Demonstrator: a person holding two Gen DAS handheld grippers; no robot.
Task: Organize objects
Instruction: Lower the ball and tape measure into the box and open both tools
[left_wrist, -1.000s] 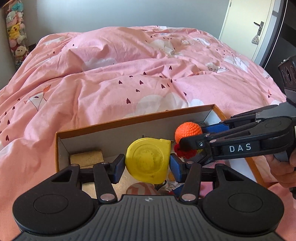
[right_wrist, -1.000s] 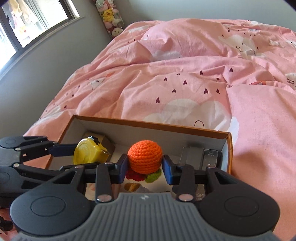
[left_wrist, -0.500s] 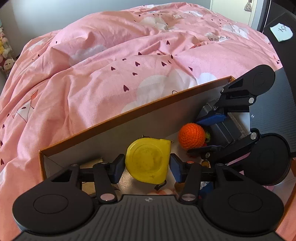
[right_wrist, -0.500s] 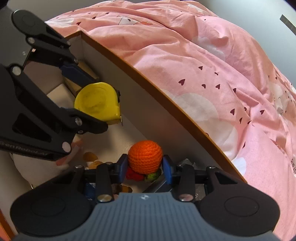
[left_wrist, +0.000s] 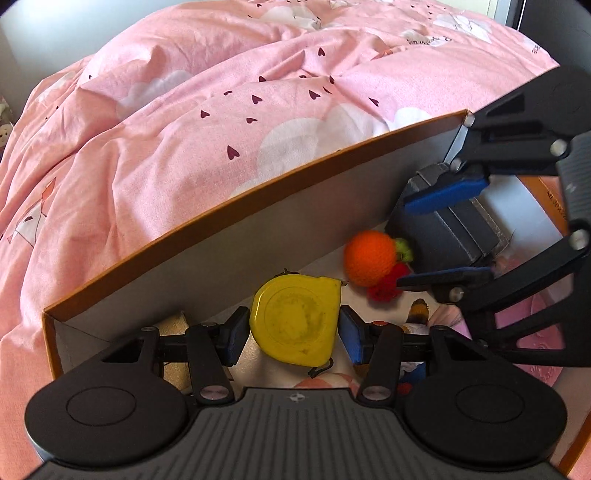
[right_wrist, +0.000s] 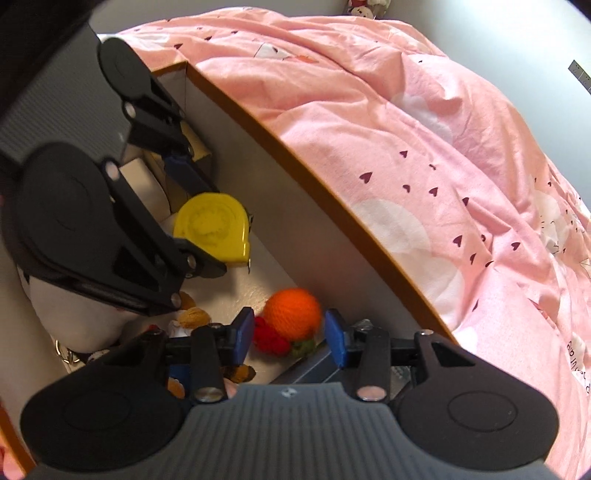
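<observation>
Below, both hand-held grippers reach steeply down into an open cardboard box (left_wrist: 207, 236) that rests on a bed covered by a pink duvet (left_wrist: 221, 110). Left hand-held gripper (left_wrist: 293, 334): its blue pads press on both sides of a yellow tape measure (left_wrist: 295, 323), which sits squarely between them, held just above the box floor near the long far wall. In the right wrist view the same tape measure (right_wrist: 212, 229) appears up and to the left, clamped in the left hand-held gripper's fingers. Right hand-held gripper (right_wrist: 290, 336): its jaws are opening, and an orange crocheted ball (right_wrist: 293, 308) with red and green crochet pieces attached lies between and slightly ahead of the pads, with a visible gap on each side; the ball rests on the box floor against the far wall. In the left wrist view the orange crocheted ball (left_wrist: 369, 258) lies to the right of the tape measure, between the right hand-held gripper's two blue pads (left_wrist: 445, 194). A dark grey flat object (left_wrist: 443, 236) lies just beyond the ball, and a white soft toy (right_wrist: 74, 317) lies in the near part of the box.
</observation>
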